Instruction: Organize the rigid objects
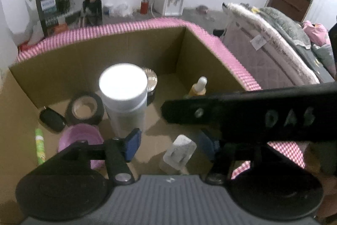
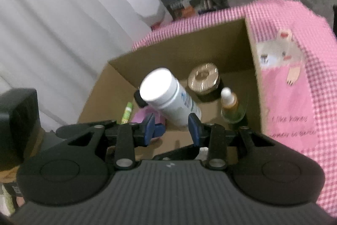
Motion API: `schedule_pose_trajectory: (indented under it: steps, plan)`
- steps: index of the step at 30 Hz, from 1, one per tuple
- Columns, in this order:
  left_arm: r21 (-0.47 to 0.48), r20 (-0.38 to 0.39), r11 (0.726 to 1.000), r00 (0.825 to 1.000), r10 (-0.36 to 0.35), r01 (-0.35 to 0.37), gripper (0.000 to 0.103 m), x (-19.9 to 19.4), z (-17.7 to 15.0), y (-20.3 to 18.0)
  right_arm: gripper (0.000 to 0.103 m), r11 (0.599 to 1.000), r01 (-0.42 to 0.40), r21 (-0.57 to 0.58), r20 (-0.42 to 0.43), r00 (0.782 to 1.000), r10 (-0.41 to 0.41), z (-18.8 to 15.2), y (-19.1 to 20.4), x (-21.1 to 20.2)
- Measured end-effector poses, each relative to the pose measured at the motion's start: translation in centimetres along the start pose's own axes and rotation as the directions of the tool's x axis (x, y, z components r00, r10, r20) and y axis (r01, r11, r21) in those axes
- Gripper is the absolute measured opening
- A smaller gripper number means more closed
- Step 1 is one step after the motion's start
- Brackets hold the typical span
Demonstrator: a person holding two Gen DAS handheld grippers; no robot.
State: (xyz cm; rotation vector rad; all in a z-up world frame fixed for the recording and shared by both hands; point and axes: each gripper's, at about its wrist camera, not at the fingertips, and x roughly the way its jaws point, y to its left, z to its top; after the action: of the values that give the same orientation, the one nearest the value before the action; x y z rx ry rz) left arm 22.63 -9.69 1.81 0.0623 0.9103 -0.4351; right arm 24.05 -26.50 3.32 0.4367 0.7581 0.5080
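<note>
The open brown cardboard box (image 1: 63,60) stands on the worktop, which is covered by a pink-and-white checked cloth (image 1: 221,43). The white cylindrical plastic bottle with a white cap (image 1: 124,96) stands inside the box, near its middle.

Box contents around the bottle, left wrist view:
- Black roll of tape (image 1: 85,108): just left of the bottle, lying flat.
- Black car key fob (image 1: 52,119): left of the tape roll.
- Purple round bowl (image 1: 81,139): in front of the tape roll.
- Green tube (image 1: 39,146): at the left wall of the box.
- Dark jar with a gold lid (image 1: 151,81): behind the bottle, partly hidden by it.
- Small amber dropper bottle with a white bulb (image 1: 199,88): near the right wall.
- Clear plastic piece (image 1: 179,151): on the box floor, between the left gripper's fingers.

Left gripper (image 1: 170,144): fingers spread wide, holding nothing, above the box interior. The right blue pad is partly hidden by a black bar marked "DAS".

Right gripper (image 2: 171,130): fingers released, apart. In this view the white bottle (image 2: 166,96) appears tilted, its base lying between the two blue pads (image 2: 150,130); contact cannot be determined.
</note>
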Motion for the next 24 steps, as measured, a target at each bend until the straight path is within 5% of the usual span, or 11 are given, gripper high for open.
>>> schedule_pose_trajectory:
  steps: [8, 14, 20, 24]
  plan:
    - [0.027, 0.162, 0.999, 0.987, 0.012, -0.017, 0.090, -5.4, -0.5, -0.8, 0.065, 0.999, 0.040, -0.037, 0.238, 0.971, -0.030, -0.1, 1.4, -7.7]
    - [0.028, 0.263, 0.999, 0.964, 0.038, -0.047, 0.103, -9.5, -1.6, -1.4, 0.092, 0.991, 0.132, 0.012, 0.416, 0.901, -0.125, -2.7, 2.4, -13.5]
    - [-0.051, 0.191, 0.984, 0.965, 0.178, -0.172, 0.103, -10.8, -1.4, -2.4, 0.098, 0.969, 0.219, 0.114, 0.480, 0.842, -0.247, -5.7, 2.8, -16.5]
    - [-0.070, 0.218, 0.975, 0.951, 0.221, -0.211, 0.103, -11.6, -2.0, -3.3, 0.102, 0.947, 0.295, 0.126, 0.517, 0.795, -0.317, -7.2, 4.1, -18.0]
